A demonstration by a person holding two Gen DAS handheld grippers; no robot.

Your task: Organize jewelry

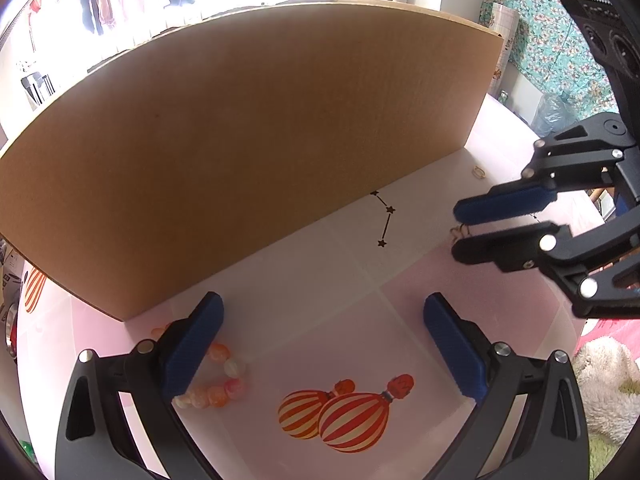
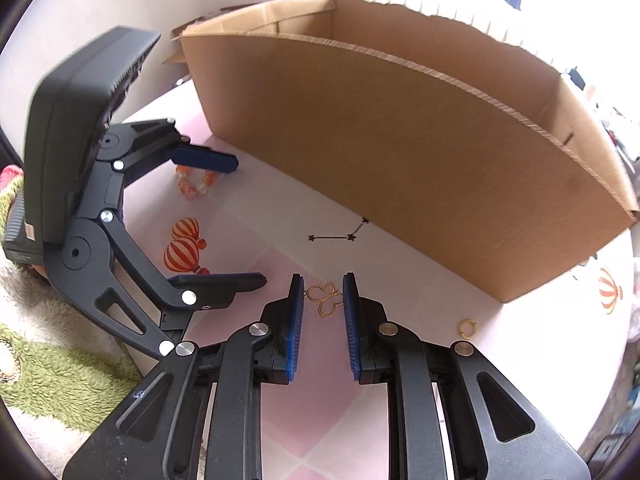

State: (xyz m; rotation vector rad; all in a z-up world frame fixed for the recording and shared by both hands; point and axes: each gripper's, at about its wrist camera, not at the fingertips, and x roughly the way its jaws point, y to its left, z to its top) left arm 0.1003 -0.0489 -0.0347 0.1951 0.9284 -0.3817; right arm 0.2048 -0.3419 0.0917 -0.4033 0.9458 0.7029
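Note:
A gold wire butterfly pendant [image 2: 325, 298] sits between the blue pads of my right gripper [image 2: 323, 286], whose jaws stand narrow with both pads against its wings. From the left wrist view the right gripper [image 1: 458, 228] reaches in from the right with the gold pendant [image 1: 456, 232] at its tips. My left gripper [image 1: 323, 304] is wide open above the pink table cover, holding nothing. An orange and white bead bracelet [image 1: 224, 384] lies partly under its left finger. A small gold ring [image 2: 467, 327] lies on the table to the right.
A large open cardboard box [image 2: 400, 140] stands along the back of the table, its wall close behind both grippers. The pink cover [image 1: 304, 264] has printed striped balloons [image 1: 352, 420] and a star pattern [image 1: 386, 220]. A green fuzzy rug [image 2: 60, 380] lies beyond the table's left edge.

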